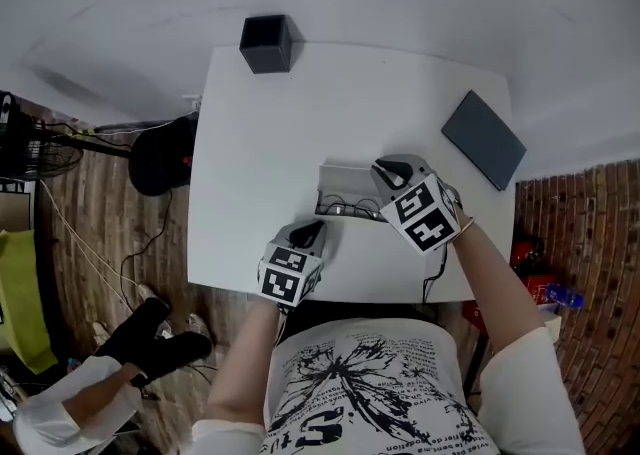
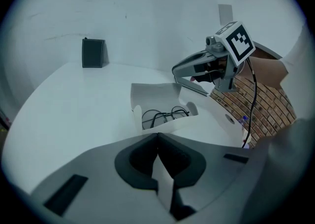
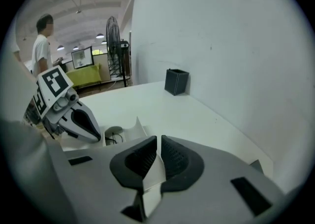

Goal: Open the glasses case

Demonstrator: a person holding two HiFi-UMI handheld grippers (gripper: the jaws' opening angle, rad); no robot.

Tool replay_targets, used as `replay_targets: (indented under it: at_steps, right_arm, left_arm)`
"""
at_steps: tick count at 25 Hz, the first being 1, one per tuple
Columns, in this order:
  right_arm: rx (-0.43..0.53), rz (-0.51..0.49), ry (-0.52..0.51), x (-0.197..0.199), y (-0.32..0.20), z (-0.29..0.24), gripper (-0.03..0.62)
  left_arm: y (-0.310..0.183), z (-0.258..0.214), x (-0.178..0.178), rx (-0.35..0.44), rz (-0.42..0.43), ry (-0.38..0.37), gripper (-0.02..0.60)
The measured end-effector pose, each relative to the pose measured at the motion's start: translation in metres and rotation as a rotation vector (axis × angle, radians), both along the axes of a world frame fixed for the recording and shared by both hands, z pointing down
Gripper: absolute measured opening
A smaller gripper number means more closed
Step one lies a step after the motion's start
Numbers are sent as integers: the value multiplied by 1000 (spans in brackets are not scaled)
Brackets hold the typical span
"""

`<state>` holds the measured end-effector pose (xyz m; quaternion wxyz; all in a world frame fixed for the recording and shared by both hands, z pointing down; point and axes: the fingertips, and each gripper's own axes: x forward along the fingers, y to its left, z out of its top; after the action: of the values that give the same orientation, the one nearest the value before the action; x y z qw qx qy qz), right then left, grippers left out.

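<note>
The white glasses case lies open in the middle of the white table, its lid standing up at the back. Thin black glasses lie inside it. My left gripper is at the case's near side, shut on its white front flap. My right gripper is at the case's right rear corner, and a white strip of the lid is pinched between its shut jaws. In the left gripper view the right gripper reaches in from the right, just above the lid.
A black square box stands at the table's far edge. A dark grey flat slab lies at the far right corner. A standing fan and a person are beyond the table's left side. Cables run over the wooden floor.
</note>
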<state>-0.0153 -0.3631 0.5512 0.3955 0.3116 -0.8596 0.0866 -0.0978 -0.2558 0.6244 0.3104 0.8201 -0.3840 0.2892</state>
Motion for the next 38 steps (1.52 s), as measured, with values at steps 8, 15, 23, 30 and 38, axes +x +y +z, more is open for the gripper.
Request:
replay_targets:
  at_steps: [8, 15, 23, 30, 38]
  right_arm:
    - [147, 138, -180, 16, 19, -75, 15]
    - [309, 244, -317, 20, 49, -143, 15]
    - [435, 321, -347, 27, 85, -193, 14]
    - [522, 398, -470, 35, 108, -234, 14]
    - [573, 393, -475, 32, 114, -247, 12]
  left_arm:
    - [-7, -66, 1, 145, 66, 6, 14]
    - [-13, -164, -4, 376, 169, 37, 14]
    - [0, -269, -15, 589, 208, 131, 14]
    - [12, -335, -35, 735, 188, 251, 14]
    - [9, -343, -54, 743, 140, 263, 14]
